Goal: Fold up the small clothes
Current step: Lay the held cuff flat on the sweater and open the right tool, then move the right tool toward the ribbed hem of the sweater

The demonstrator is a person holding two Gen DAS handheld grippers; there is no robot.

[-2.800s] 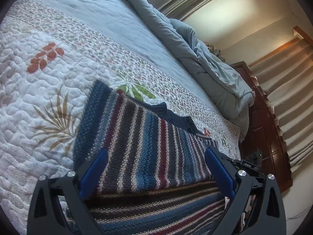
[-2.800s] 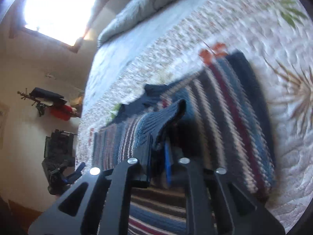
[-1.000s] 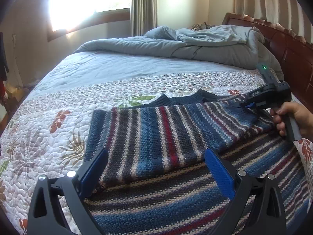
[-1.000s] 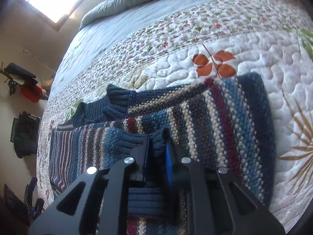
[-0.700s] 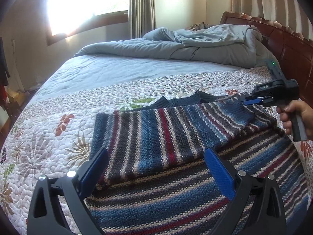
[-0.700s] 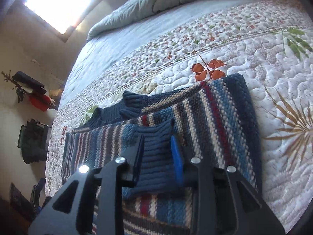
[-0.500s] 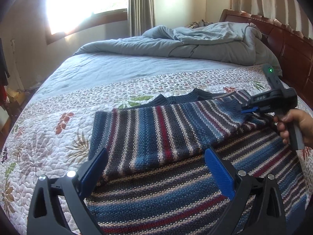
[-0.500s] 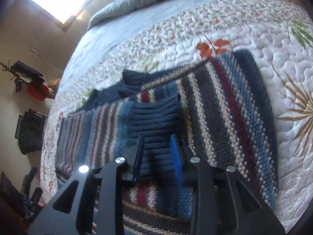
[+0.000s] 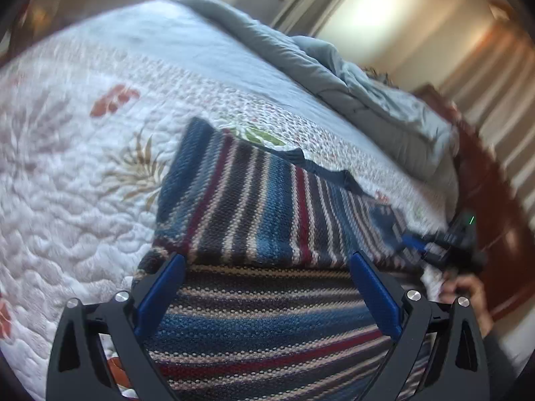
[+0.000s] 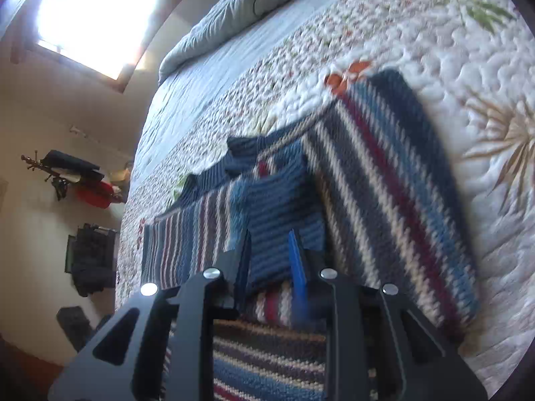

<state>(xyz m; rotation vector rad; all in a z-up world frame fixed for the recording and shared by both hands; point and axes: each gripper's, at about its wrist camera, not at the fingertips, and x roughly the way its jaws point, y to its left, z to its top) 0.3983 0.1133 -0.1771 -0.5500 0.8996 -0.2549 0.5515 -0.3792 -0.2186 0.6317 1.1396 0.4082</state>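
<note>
A striped knit sweater [image 9: 254,207] in blue, maroon, cream and dark grey lies on the quilted bed, one sleeve folded across its body. My left gripper [image 9: 267,260] is open and empty, its blue pads low over the sweater's near part. My right gripper [image 10: 269,234] is partly open, its jaws on either side of the ribbed blue sleeve cuff [image 10: 281,207], which lies flat on the sweater [image 10: 394,187]. The right gripper also shows in the left wrist view [image 9: 448,244], held by a hand at the sweater's right end.
The white floral quilt [image 9: 67,173] covers the bed. A bunched grey duvet [image 9: 367,87] lies at the far side. A dark wooden headboard [image 9: 491,200] stands at the right. A bright window [image 10: 97,10] and hanging dark items [image 10: 73,173] are on the wall.
My right gripper has opened off the sleeve cuff, which now lies flat on the sweater. My left gripper has swung and tilted, staying open over the sweater's near part.
</note>
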